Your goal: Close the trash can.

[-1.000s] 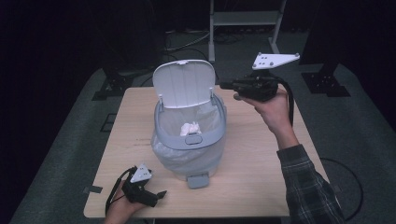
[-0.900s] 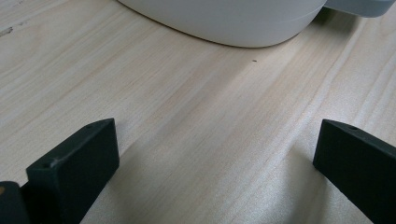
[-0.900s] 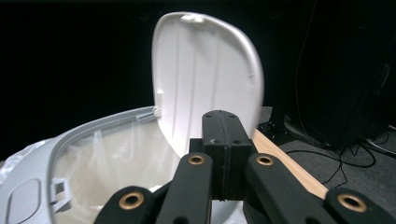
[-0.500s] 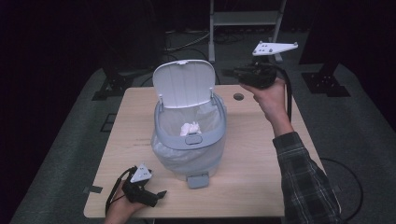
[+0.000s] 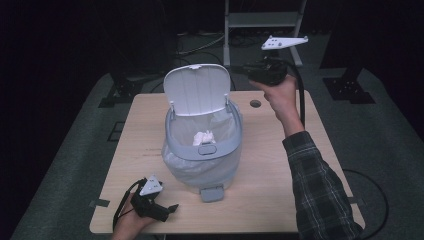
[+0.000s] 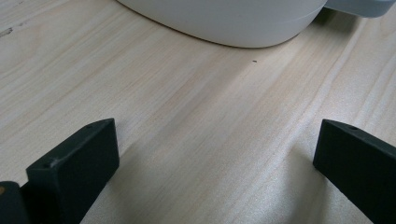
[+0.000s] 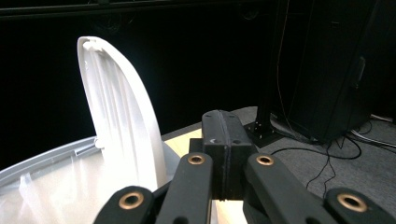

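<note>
A grey-blue pedal bin [image 5: 202, 150] with a plastic liner stands mid-table, its white lid [image 5: 196, 90] raised upright. A crumpled white paper [image 5: 203, 136] lies inside. My right gripper [image 5: 247, 69] is held up behind the lid's right edge, pointing left, jaws shut with nothing between them. The right gripper view shows its closed tips [image 7: 224, 126] beside the lid [image 7: 116, 102] and above the bin rim [image 7: 42, 158]. My left gripper [image 5: 170, 209] rests near the table's front left corner, open. Its jaws [image 6: 215, 158] lie on bare wood, facing the bin's base [image 6: 224, 18].
The bin's foot pedal [image 5: 212, 192] sticks out toward the front edge. A round cable hole [image 5: 255, 103] sits in the wooden table [image 5: 310, 180] at the back right. A metal rack [image 5: 262, 20] and dark stand feet [image 5: 347, 92] stand on the floor behind.
My right hand has carried its shut gripper up and toward the back of the table, away from the lid's right edge. The left gripper and the bin have not moved.
</note>
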